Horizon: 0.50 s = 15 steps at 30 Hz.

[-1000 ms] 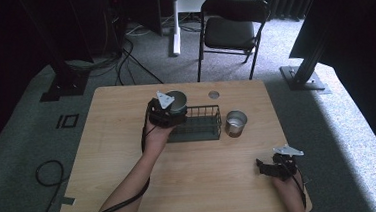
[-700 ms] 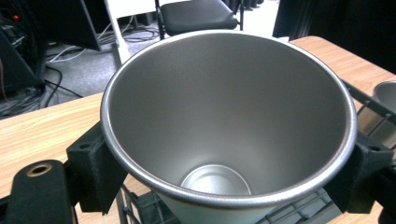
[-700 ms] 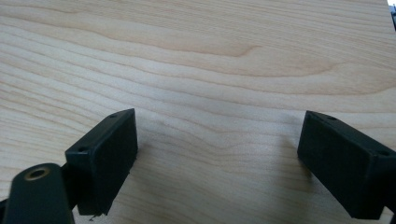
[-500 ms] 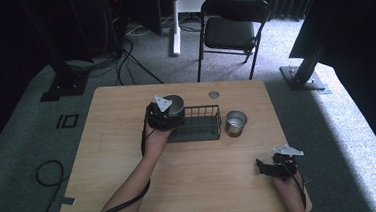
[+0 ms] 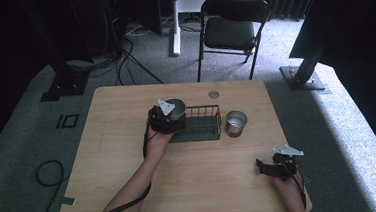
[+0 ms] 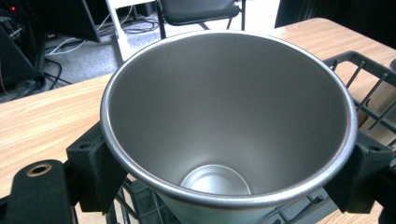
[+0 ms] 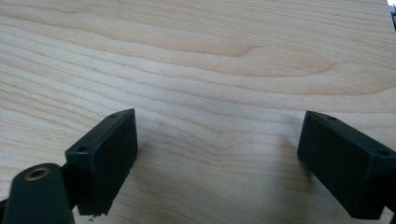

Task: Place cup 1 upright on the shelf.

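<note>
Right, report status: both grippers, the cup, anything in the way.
Left gripper shut on steel cup, over left end of wire basket. Right gripper open, empty, low over table. Second cup right of basket, clear of path.

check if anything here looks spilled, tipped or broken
Nothing stands out. The left gripper holds a steel cup upright and empty over the left end of the wire basket. A second cup stands upright on the table just right of the basket. The right gripper rests open.
</note>
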Motion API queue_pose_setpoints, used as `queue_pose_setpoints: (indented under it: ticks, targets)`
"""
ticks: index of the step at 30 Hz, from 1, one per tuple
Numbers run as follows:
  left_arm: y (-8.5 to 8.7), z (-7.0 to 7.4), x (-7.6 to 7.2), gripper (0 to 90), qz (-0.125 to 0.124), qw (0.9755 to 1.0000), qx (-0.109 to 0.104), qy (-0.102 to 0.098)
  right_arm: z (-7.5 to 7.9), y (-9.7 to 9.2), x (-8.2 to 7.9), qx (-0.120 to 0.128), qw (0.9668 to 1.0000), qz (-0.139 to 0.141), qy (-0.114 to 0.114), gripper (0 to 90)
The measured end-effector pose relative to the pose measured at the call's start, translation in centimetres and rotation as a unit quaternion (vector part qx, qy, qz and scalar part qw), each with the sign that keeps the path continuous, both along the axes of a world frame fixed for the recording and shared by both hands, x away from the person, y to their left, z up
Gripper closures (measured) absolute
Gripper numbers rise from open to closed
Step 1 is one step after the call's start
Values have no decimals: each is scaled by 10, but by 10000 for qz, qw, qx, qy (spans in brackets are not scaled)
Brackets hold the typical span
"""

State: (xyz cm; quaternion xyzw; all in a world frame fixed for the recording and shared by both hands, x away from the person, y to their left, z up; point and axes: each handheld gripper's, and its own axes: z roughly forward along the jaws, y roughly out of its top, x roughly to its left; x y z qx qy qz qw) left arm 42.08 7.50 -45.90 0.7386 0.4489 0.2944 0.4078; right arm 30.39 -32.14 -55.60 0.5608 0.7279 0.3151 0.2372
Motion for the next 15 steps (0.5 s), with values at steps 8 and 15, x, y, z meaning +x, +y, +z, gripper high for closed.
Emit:
queue_pose_setpoints:
  ticks: [8,15]
  targets:
    - [1,1,1,145,-19,10000,6,70,0,0,0,-1,10000,-1,1,117]
    - [0,6,-3,24,-170,9998,63,-67,0,0,0,-1,10000,0,3,117]
